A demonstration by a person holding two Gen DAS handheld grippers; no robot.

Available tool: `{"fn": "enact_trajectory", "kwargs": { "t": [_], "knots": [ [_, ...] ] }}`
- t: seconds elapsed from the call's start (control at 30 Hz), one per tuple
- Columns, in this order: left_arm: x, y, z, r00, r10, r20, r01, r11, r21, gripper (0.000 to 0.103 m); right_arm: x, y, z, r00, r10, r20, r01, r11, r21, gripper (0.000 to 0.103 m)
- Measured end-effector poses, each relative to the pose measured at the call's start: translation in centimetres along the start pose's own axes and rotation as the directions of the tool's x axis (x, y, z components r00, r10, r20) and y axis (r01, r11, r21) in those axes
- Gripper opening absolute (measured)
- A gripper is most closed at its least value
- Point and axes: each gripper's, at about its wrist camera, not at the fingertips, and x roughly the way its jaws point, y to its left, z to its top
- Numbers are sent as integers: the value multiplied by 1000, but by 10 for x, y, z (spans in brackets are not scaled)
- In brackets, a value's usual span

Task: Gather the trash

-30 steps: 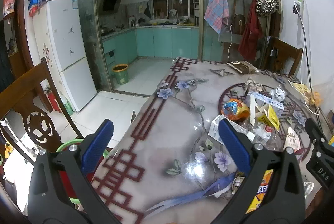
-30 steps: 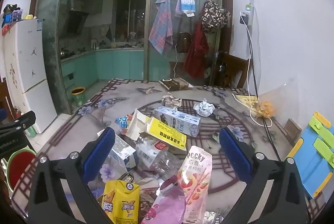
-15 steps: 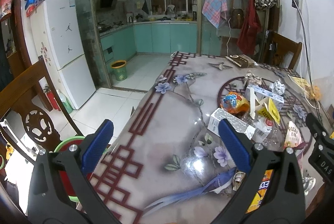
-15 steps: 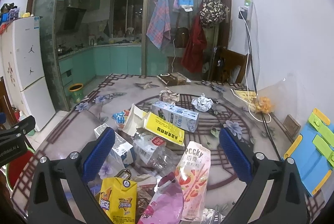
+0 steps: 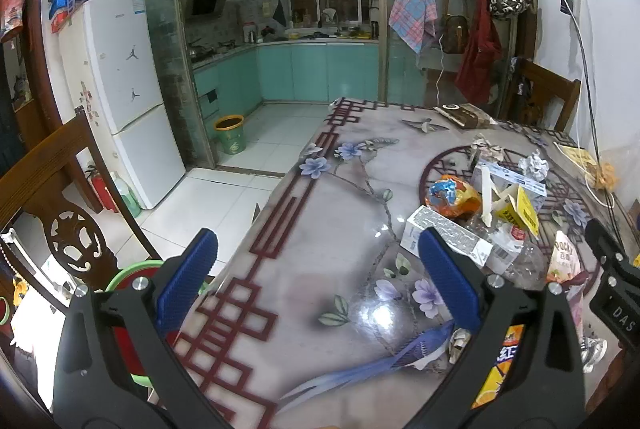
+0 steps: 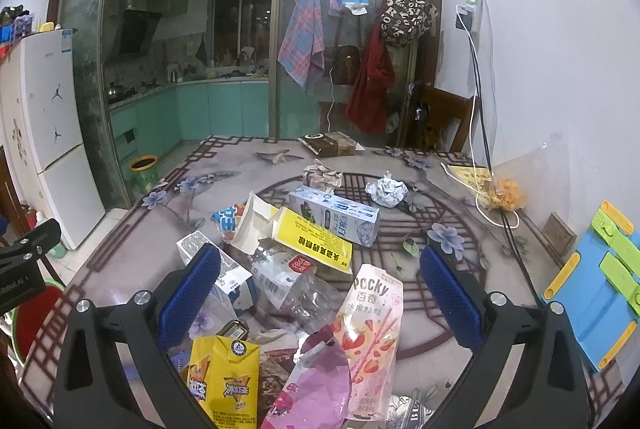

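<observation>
Dining room opening onto a teal kitchen; a glossy table with flower and red lattice print (image 5: 320,229) carries the trash. The litter is heaped mid-table: pink Pocky snack box (image 6: 374,325), yellow iced-tea carton (image 6: 224,381), crushed clear plastic bottle (image 6: 288,281), blue-and-white milk carton (image 6: 334,215), crumpled foil ball (image 6: 386,189). Left gripper (image 5: 318,279) is spread wide, empty, above bare tabletop. Right gripper (image 6: 320,287) is likewise spread, empty, above the heap.
</observation>
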Motion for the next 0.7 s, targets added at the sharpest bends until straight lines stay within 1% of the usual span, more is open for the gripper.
{"fn": "enact_trajectory", "kwargs": {
  "t": [0.4,0.53,0.7],
  "knots": [
    [0,2,1,1000,5,-6,-5,1000,1,99,2,0,-2,1000,-1,-4,1,1000,2,96],
    [1,3,1,1000,-6,-11,6,1000,2,99,2,0,-2,1000,-1,-5,1,1000,1,96],
    [2,4,2,1000,3,-14,-3,1000,4,99,2,0,-1,1000,0,-6,0,1000,1,96]
  ]
}}
